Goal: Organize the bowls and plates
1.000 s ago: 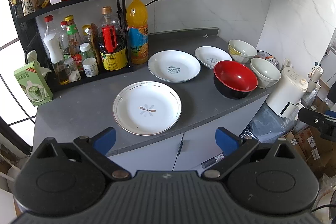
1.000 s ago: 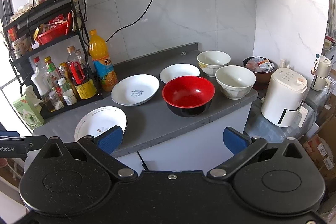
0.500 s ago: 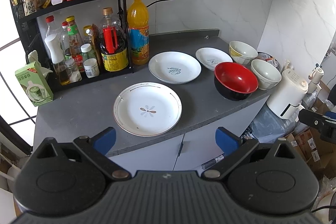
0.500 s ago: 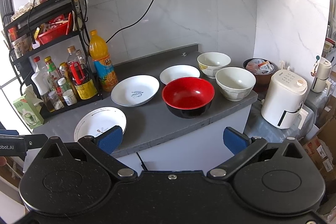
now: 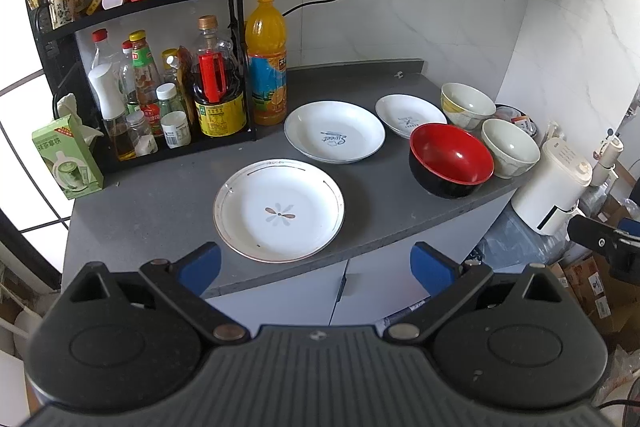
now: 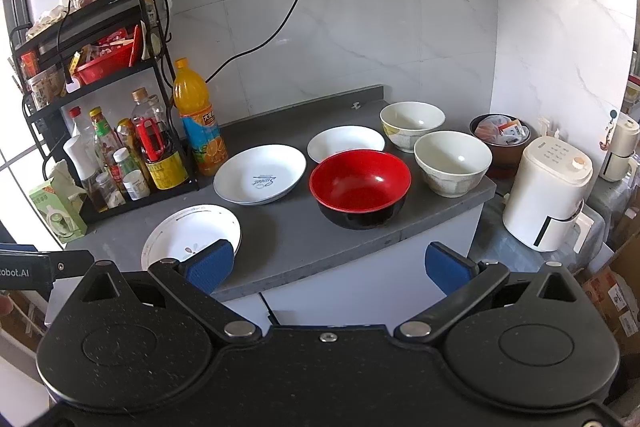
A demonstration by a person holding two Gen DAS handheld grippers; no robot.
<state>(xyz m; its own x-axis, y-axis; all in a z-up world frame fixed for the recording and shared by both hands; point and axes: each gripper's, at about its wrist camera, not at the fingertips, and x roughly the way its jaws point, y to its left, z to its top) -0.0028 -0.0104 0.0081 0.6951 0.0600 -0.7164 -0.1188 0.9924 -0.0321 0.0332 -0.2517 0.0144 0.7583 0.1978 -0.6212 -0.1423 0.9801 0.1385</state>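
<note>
Grey desk (image 5: pixel 160 211) carries three plates and three bowls; the red bowl (image 5: pixel 451 159) sits among them, flower plate (image 5: pixel 279 209) in front-left. Both hand-held grippers, left (image 5: pixel 314 261) and right (image 6: pixel 328 265), hang wide, empty. Crockery looks stiff, slick, breakable: pinch rims.

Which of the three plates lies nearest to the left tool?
The plate with the grey flower mark, at the front edge of the counter. The plate with blue writing and the small plate lie further back.
</note>
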